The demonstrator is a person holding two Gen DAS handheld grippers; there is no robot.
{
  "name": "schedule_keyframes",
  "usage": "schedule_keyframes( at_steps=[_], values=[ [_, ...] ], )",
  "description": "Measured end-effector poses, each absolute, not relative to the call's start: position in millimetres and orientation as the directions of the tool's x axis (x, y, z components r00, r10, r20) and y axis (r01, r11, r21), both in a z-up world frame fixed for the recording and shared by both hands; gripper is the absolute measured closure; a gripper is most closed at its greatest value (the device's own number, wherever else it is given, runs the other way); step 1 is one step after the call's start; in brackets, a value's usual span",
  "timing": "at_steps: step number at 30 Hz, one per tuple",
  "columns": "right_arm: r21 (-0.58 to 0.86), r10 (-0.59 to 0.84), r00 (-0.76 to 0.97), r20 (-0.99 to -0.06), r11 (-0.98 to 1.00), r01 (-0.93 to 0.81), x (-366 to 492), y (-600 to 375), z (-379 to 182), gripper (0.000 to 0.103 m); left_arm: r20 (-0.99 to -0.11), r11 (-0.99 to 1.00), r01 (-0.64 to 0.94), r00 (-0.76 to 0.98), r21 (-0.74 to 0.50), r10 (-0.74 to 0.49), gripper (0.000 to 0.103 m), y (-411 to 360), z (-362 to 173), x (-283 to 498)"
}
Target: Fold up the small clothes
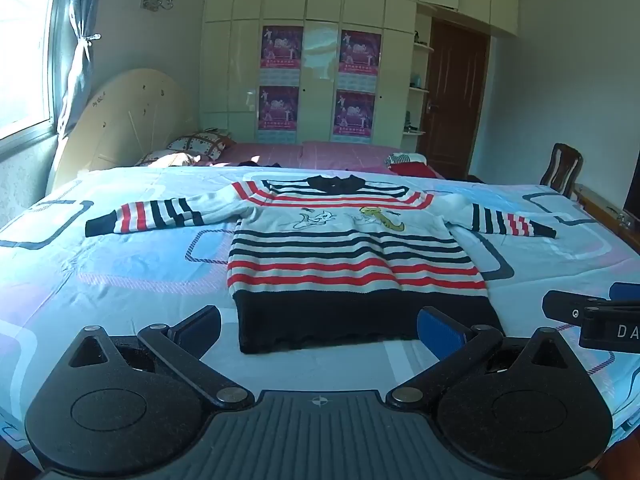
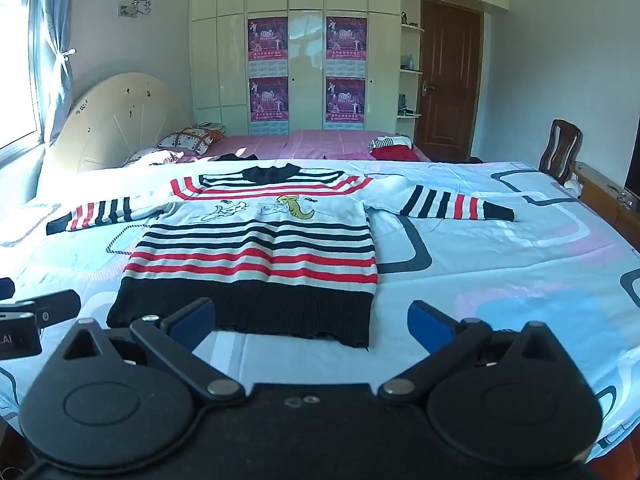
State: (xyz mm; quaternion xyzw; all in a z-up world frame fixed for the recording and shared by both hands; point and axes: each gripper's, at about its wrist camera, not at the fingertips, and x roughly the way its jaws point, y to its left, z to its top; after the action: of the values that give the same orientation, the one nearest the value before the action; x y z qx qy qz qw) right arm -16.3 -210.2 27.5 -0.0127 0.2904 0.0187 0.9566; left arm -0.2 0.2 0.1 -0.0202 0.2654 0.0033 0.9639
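The striped sweater [image 1: 352, 256] lay flat and face up on the bed [image 1: 120, 280], spread over the patterned sheet, collar toward the far side and dark hem toward the cameras. Reading left to right: the left sleeve [image 1: 148, 216] extended straight out to the side, the body lay smooth with no visible crease, and the right sleeve [image 1: 508, 220] extended outward on the opposite side. No fold had been made; judged from this layout, the task stood at its starting point, with both sleeves and the body remaining to be folded. The left gripper [image 1: 320, 330] hovered above the near edge of the bed, just short of the hem and roughly centred on it, tilted moderately downward. Its fingers [image 1: 440, 330] were fully released, spread wide, with nothing between them and no contact with the fabric. The right gripper [image 2: 312, 326] hovered alongside at a similar downward tilt, facing the right portion of the hem. Its fingers [image 2: 432, 326] were likewise spread wide and held nothing. Each gripper was partly visible at the edge of the other's view, indicating that the two were held near one another. A second bed with pink bedding [image 2: 320, 142] stood beyond, clear of the work area.
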Motion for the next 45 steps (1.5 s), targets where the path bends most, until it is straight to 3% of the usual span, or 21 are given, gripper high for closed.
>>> schedule_keyframes(
  at_steps=[45],
  values=[
    [-0.027,0.027,0.838,-0.545,0.998,-0.050,-9,-202,31,0.000,-0.514,0.999,-0.021,0.858,-0.043,-0.004,0.000,3,0,5]
  ],
)
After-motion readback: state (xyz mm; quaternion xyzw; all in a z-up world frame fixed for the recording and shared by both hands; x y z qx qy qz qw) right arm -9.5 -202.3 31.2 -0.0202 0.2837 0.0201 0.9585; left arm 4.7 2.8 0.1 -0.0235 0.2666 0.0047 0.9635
